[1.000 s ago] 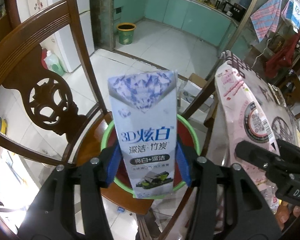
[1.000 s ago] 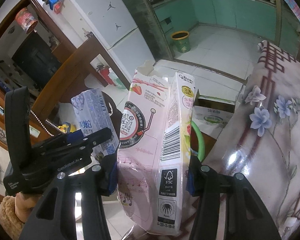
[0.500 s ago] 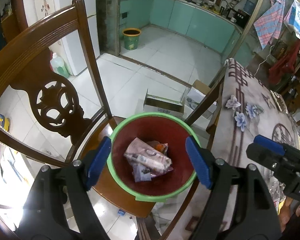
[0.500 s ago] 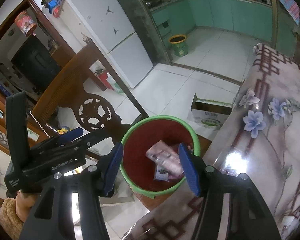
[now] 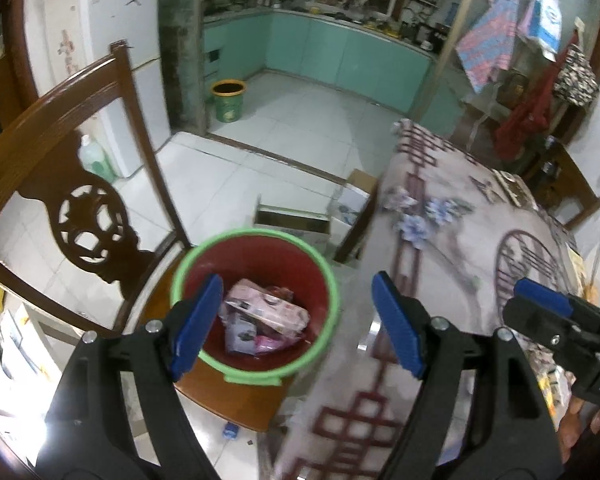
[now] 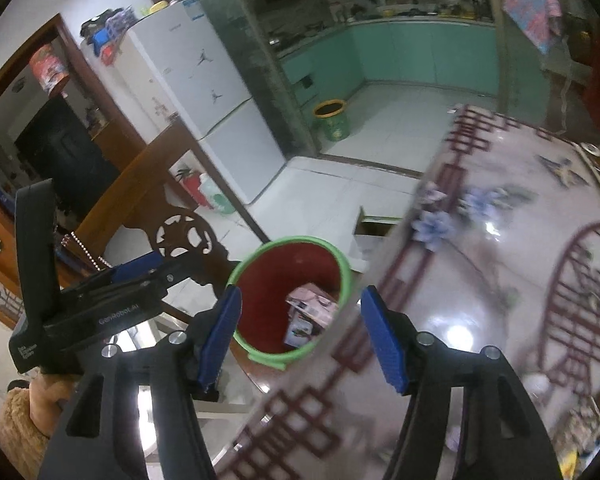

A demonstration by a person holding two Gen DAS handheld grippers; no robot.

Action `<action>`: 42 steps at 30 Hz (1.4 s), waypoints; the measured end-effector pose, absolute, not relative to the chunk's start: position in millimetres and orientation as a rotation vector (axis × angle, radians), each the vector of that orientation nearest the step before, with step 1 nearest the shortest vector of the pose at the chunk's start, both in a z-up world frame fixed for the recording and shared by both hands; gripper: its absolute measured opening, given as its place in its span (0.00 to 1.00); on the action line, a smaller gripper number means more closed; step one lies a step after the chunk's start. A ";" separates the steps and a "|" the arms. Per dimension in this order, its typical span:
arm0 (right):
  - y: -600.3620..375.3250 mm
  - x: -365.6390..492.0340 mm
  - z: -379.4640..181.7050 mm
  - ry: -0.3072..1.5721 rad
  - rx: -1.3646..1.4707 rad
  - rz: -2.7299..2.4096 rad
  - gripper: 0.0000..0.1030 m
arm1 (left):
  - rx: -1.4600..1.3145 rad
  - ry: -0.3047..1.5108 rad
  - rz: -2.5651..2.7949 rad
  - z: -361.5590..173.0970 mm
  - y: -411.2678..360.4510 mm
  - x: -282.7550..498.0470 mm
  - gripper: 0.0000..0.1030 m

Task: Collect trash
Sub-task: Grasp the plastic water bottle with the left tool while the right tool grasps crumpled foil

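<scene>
A red bin with a green rim (image 5: 260, 236) stands on a wooden chair seat beside the table; it also shows in the right wrist view (image 6: 300, 242). Inside lie a pink carton (image 5: 266, 314) and a bluish toothpaste box (image 5: 240, 330), also seen as a pink carton (image 6: 312, 306) in the right wrist view. My left gripper (image 5: 296, 322) is open and empty above the bin's right edge. My right gripper (image 6: 300, 334) is open and empty above the bin and the table edge. The right gripper shows at the right of the left wrist view (image 5: 540, 304).
A carved wooden chair back (image 5: 84, 220) stands left of the bin. The floral table top (image 5: 460, 248) lies to the right. Cardboard boxes (image 5: 292, 220) sit on the tiled floor beyond the bin. A yellow-green bucket (image 5: 228, 100) stands far back by the kitchen.
One second ago the left gripper held the toothpaste box and the right held the pink carton. Both opened, the items fell into the bin, and both grippers have moved right over the table edge.
</scene>
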State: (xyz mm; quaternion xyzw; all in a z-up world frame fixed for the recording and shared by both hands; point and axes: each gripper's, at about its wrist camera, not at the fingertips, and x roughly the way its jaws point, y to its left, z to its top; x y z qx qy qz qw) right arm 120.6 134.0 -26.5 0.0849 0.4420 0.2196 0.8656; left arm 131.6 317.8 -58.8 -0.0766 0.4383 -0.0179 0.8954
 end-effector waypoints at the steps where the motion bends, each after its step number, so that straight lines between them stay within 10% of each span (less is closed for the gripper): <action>1: 124.8 115.7 -26.0 0.924 0.186 0.450 0.59 | -0.152 0.907 -0.049 -57.4 308.2 128.1 0.72; 29: -130.0 43.3 -137.8 1.175 0.190 0.133 0.61 | -0.065 1.027 -0.245 -85.3 63.5 52.4 0.74; 35: -130.6 51.4 -157.7 1.216 0.182 0.213 0.17 | -0.066 1.123 -0.253 -115.3 41.0 51.4 0.74; 42: -161.1 52.4 -115.5 1.075 0.244 0.206 0.15 | -0.030 1.221 -0.262 -152.4 15.0 63.5 0.74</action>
